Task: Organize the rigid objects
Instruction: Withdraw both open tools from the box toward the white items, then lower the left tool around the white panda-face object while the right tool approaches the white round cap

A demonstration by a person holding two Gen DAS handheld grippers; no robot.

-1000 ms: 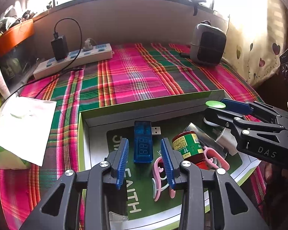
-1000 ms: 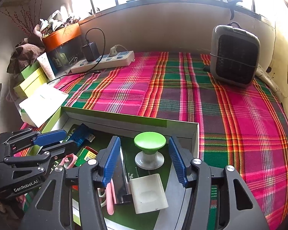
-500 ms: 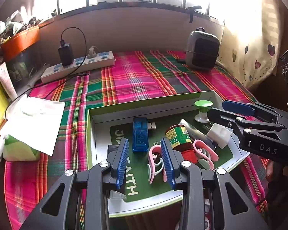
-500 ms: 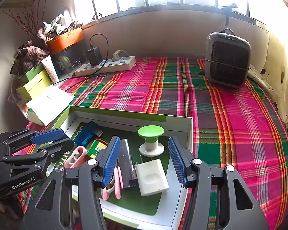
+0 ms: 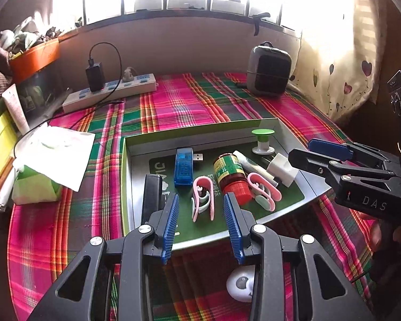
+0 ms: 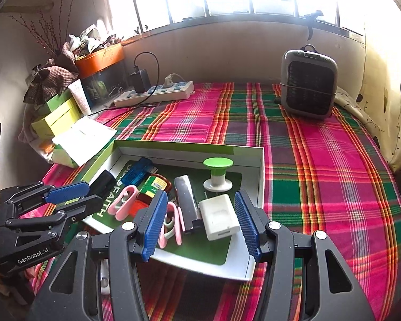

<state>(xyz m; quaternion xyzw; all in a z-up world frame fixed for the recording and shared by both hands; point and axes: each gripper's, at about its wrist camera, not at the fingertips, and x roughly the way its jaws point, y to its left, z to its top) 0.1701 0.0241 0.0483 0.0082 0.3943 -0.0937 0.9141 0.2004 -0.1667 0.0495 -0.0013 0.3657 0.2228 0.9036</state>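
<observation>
A shallow green-and-white box point(image 5: 189, 129) point(image 6: 173, 145) lies on the plaid cloth. It holds a blue USB tester point(image 5: 184, 167) point(image 6: 136, 172), a red-capped bottle point(image 5: 228, 172), pink clips point(image 5: 203, 196) point(image 6: 123, 202), a white charger plug point(image 5: 282, 169) point(image 6: 219, 216), a green-topped spool point(image 5: 263, 140) point(image 6: 218, 172) and a black bar point(image 5: 152, 195). My left gripper point(image 5: 201, 226) point(image 6: 66, 196) is open and empty above the box's near edge. My right gripper point(image 6: 200, 226) point(image 5: 315, 149) is open and empty over the box's right side.
A white power strip point(image 5: 112, 92) with a black adapter lies at the back left. A grey heater point(image 6: 308, 85) stands at the back right. Tissue paper point(image 5: 53, 155) and yellow boxes point(image 6: 56, 117) sit left. A white round object point(image 5: 240, 285) lies before the box.
Both grippers have pulled back and up from the box, so more of the box and cloth shows. Nothing in the box has moved.
</observation>
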